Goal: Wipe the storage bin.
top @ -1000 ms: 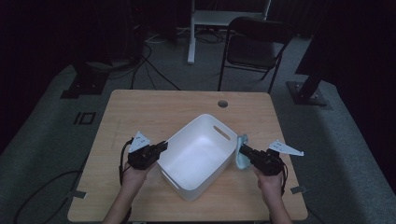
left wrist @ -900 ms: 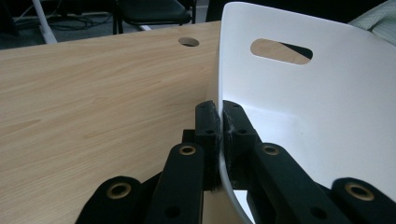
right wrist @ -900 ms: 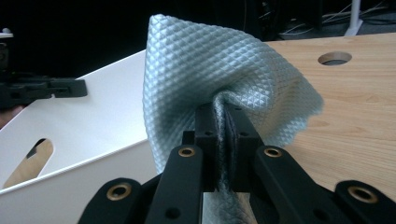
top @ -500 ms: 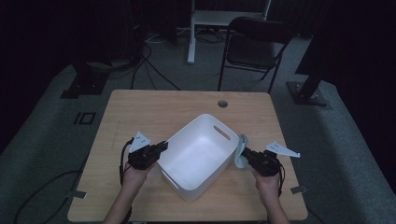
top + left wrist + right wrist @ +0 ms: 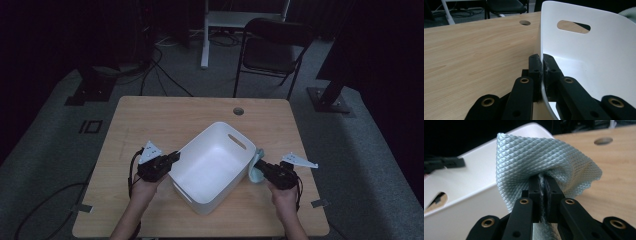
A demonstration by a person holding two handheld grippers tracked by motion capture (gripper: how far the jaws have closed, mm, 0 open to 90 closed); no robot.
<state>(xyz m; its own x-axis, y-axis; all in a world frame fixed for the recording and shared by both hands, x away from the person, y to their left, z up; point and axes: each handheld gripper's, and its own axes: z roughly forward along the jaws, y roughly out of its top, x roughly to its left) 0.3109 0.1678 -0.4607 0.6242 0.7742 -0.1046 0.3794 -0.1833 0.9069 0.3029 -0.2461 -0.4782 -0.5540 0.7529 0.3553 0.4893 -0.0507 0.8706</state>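
High view, frame centre: white plastic bin (image 5: 212, 167), rim clamped by left gripper (image 5: 172, 158); pale blue cloth (image 5: 255, 169) pinched by right gripper (image 5: 261, 167) alongside.

Black two-jaw gripper (image 5: 542, 65), brass-ringed screw holes
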